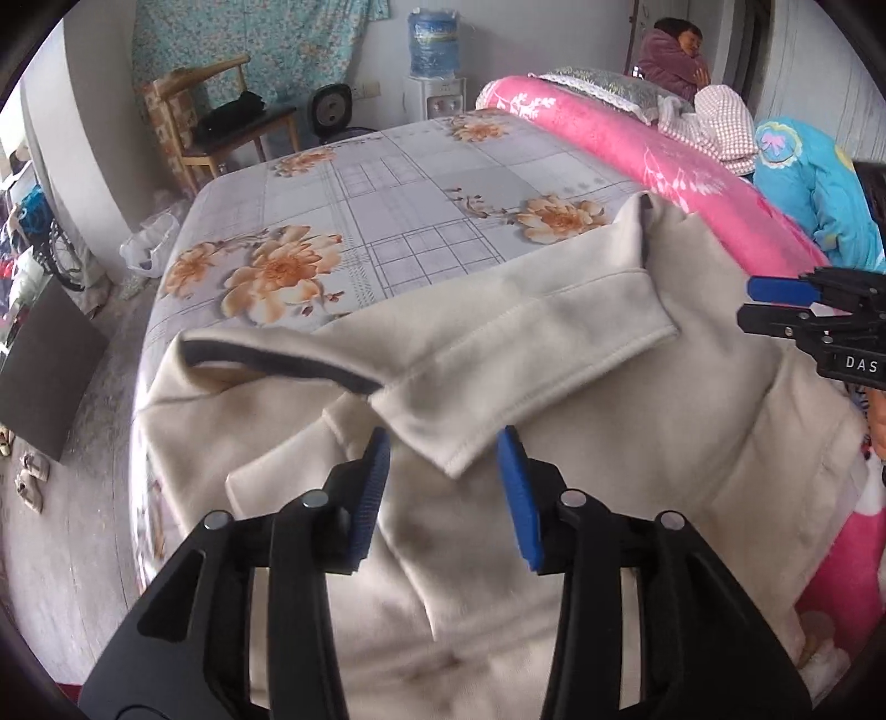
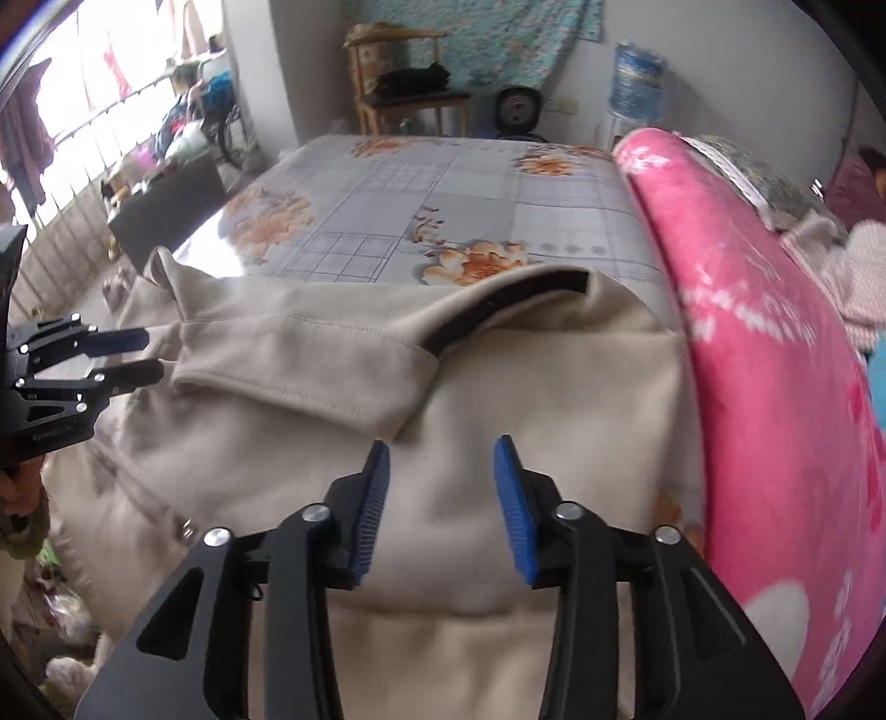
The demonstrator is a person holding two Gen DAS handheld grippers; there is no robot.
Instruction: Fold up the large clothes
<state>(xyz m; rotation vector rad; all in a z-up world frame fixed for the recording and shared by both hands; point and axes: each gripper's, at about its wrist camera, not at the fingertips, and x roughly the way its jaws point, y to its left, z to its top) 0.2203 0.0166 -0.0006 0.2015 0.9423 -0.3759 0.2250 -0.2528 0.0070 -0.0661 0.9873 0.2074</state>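
Beige coat (image 1: 581, 387): spread on floral bedsheet (image 1: 387, 183), sleeve folded across chest. Left gripper (image 1: 443, 454): jaws apart, cuff corner between, unpinched. Right gripper (image 2: 442, 459): jaws apart above coat, empty. Pink quilt (image 2: 764, 360) at 3 o'clock. Water-dispenser bottle (image 1: 434, 41) at 12 o'clock; contents unclear.

The beige coat (image 1: 554, 387) runs off the lower edge in both views. The bed (image 1: 387, 183) beneath it is hidden, and the pink quilt (image 2: 775, 387) is smeared.

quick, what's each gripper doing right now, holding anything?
Left gripper: open, holding nothing, above the beige coat.
Right gripper: open, holding nothing, also above the coat.
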